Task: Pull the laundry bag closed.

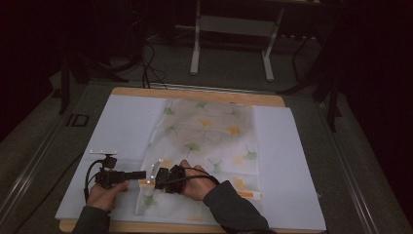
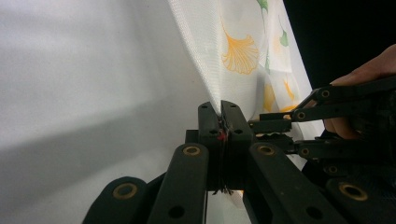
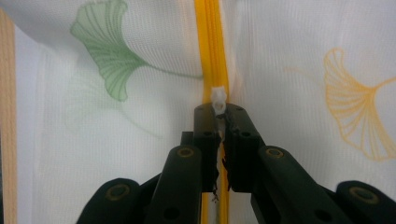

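Lower left of the high view: left gripper (image 1: 142,174) pinches the mesh bag's (image 1: 209,141) edge; right gripper (image 3: 222,114) clamps its white zipper pull (image 3: 218,99).

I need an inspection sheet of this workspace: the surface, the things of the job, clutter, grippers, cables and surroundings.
Surface: white sheet on a wooden table.
Job's things: mesh bag printed with leaves lies flat; yellow zipper, white slider.
Clutter: nothing seen.
Grippers: left gripper shut on the bag's edge; right gripper shut on the slider.
Cables: black cable trails from the left gripper; more on the floor.
Surroundings: dark room, white frame legs behind the table.
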### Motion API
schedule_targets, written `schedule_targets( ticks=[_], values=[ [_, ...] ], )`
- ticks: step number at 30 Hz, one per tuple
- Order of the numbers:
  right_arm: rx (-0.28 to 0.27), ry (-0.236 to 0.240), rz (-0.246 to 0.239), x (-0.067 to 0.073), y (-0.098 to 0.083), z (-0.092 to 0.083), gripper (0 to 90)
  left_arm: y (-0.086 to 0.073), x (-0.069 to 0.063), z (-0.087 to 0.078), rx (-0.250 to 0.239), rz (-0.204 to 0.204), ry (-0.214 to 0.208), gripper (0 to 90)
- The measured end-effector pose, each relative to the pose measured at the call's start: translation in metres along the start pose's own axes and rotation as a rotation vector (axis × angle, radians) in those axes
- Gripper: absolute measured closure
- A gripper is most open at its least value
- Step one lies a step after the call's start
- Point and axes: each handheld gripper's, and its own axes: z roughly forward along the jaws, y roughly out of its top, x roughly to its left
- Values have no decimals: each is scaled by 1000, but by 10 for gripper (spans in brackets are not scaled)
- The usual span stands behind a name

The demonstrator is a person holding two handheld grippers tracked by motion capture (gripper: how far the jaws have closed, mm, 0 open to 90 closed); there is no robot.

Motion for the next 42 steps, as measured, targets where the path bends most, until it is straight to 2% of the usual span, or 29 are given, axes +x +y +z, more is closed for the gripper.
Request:
schedule_targets(
  ticks=[34, 42],
  values=[
    [8, -11, 28, -3, -20, -8, 845, 0, 0, -1, -1, 6, 3, 890],
    [17, -18, 22, -3, -26, -9, 845, 0, 0, -1, -2, 6, 4, 891]
  ],
)
